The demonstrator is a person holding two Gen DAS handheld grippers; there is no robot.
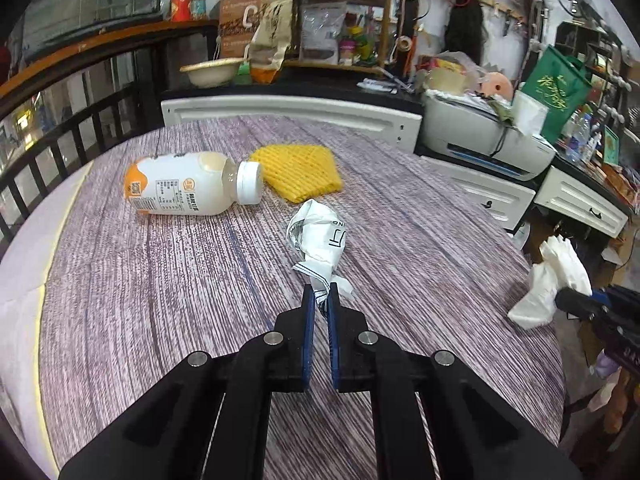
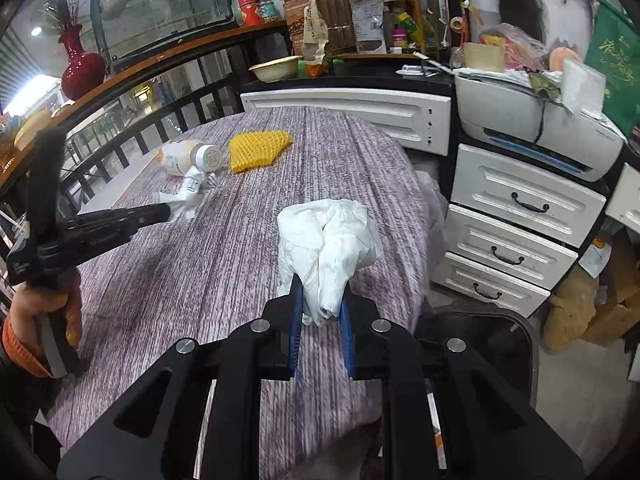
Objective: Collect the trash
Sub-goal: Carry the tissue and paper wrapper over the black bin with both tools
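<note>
My left gripper [image 1: 321, 294] is shut on the tail of a crumpled white printed wrapper [image 1: 318, 236] over the round table [image 1: 160, 300]. It also shows in the right wrist view [image 2: 168, 210], with the wrapper [image 2: 190, 194]. My right gripper [image 2: 322, 292] is shut on a crumpled white tissue [image 2: 332, 240] near the table's right edge; the tissue also shows in the left wrist view [image 1: 552, 280]. A white and orange bottle [image 1: 188, 188] lies on its side at the far left. A yellow foam net [image 1: 298, 172] lies beside it.
White drawers [image 2: 516, 232] and a printer [image 2: 532, 128] stand right of the table. A dark bin rim [image 2: 500, 320] sits below the right gripper. A black railing [image 1: 60, 140] runs behind the table, with a cluttered shelf [image 1: 332, 20] at the back.
</note>
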